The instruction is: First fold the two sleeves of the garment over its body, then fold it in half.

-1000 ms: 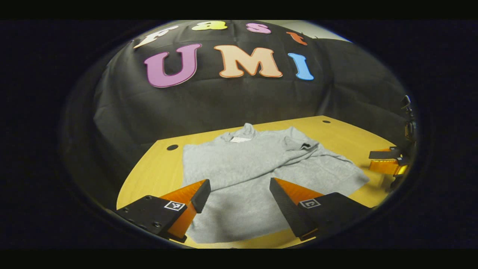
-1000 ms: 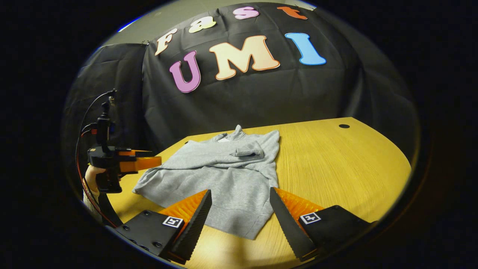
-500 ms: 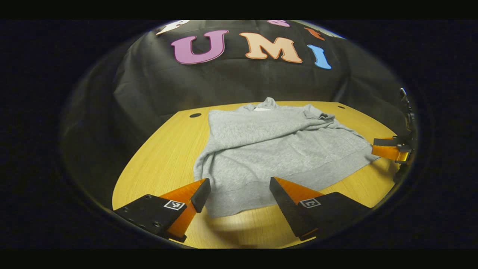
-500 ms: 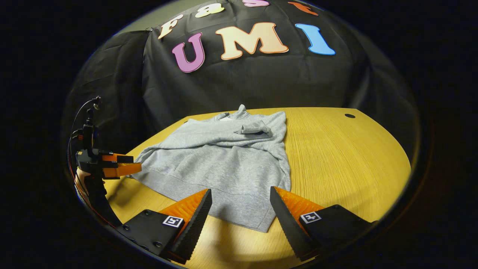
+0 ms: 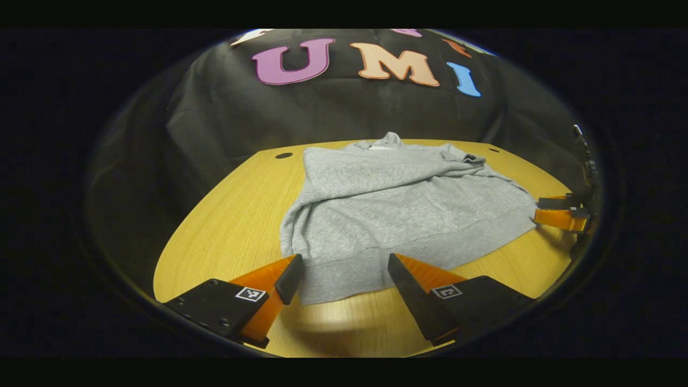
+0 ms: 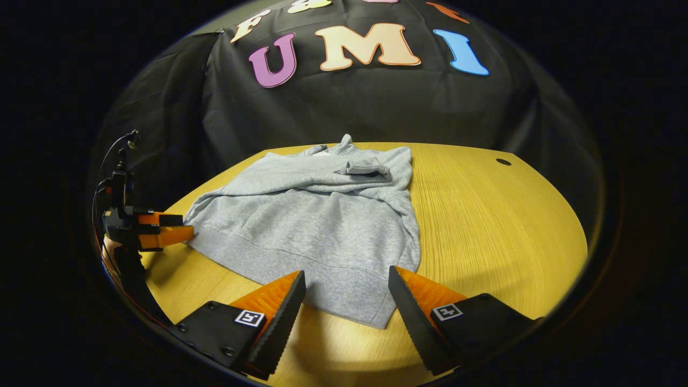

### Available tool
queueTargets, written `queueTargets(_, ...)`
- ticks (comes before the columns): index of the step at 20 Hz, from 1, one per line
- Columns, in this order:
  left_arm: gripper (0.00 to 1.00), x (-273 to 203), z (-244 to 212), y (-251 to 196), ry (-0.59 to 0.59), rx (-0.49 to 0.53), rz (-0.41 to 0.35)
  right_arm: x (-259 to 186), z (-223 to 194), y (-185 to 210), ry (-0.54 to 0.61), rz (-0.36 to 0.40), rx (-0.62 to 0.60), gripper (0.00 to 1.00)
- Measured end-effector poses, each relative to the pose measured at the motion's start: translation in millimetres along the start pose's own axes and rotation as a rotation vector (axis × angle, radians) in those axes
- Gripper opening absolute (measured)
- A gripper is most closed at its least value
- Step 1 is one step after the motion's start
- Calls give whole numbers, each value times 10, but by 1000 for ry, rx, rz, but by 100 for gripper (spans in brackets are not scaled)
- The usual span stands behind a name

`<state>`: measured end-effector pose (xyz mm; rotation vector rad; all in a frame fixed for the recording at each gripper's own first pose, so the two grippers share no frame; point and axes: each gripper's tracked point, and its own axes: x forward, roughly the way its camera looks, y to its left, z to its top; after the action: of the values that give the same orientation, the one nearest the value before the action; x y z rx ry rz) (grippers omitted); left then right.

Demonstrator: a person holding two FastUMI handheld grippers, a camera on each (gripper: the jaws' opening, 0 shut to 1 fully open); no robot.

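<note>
So the grey sweatshirt (image 5: 398,209) is lying flat on the desk (image 5: 231,231) with both sleeves already crossed over its body; you can see one cuff (image 6: 365,169) resting up near the collar in the right gripper view. That part of the job is looking done, and what's left is the fold in half.

What's changing right now: both hand-held grippers are backing down toward the hem. A second ago each one was hovering over the middle of the body, with cloth running well past its fingers. Now the ribbed hem (image 5: 344,271) is sitting right between the fingers of the left hand-held gripper (image 5: 344,277), at one bottom corner, and the other bottom corner (image 6: 376,314) is lying just ahead of and between the fingers of the right hand-held gripper (image 6: 346,293). The sweatshirt itself isn't shifting at all, same creases, same spot.

Both sets of jaws are standing wide apart, gripping nothing. In each view the other hand-held gripper is showing off to the side, right at the far end of the hem.

My read: they're lining up to pinch the two hem corners and carry them up toward the collar. Neither is touching the cloth yet as far as I can tell.
</note>
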<state>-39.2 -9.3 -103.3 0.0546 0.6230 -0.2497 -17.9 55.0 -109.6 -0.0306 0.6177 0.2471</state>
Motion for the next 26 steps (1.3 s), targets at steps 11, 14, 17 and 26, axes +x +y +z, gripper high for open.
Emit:
queueTargets(11, 40, 6, -2, -161, -32, -16, -65, -4, -43, 62, 34, 21, 51, 33)
queueTargets(14, 14, 2, 3, -183, -38, -16, -64, -12, -58, 107, 40, 45, 98, 12)
queueTargets(17, 5, -7, 41, -174, -44, -40, -65, -46, -33, 141, 37, 50, 88, 7)
queueTargets(26, 0, -128, 225, -169, -97, -134, -101, -144, 166, 169, -15, 58, 109, 3)
